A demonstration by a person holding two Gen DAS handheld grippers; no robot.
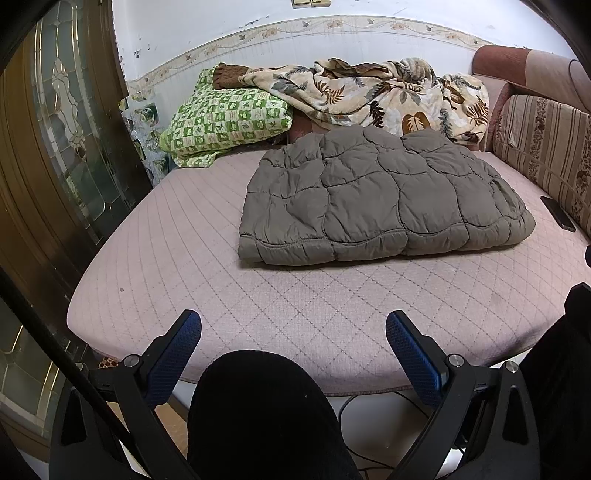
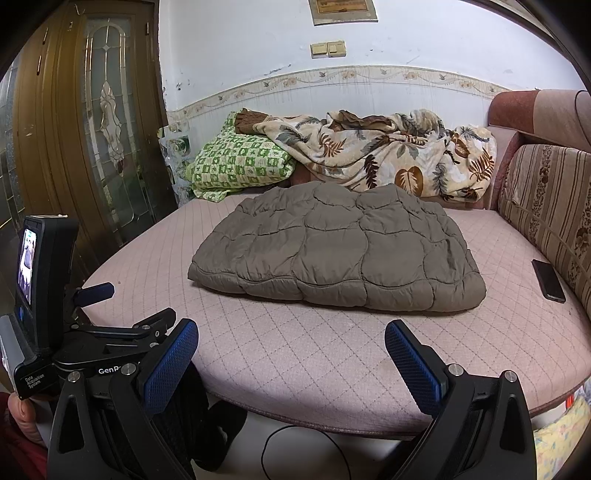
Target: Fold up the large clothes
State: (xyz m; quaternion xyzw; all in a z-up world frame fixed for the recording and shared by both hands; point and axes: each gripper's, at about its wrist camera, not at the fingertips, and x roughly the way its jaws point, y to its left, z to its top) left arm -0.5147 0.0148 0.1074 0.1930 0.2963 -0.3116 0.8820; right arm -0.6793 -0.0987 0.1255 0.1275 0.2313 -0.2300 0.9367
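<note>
Both tools — left tool [image 1: 293, 328], right tool [image 2: 291, 338] — gape wide, seemingly touching nothing, short of the folded jacket [image 2: 334, 247].

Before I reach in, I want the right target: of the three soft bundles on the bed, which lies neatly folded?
The grey quilted jacket, a flat rectangle mid-bed. The leaf-print blanket is crumpled against the wall; the green checked pillow lies beside it.

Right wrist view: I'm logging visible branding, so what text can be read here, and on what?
"GenR", cut off by a jaw: black frame of the left gripper.
"Data Acquisition System": grey base of its screen unit.
Framed sheet on the wall: too blurred to read.
Phone, quilted jacket, wall switches: no text visible.
</note>
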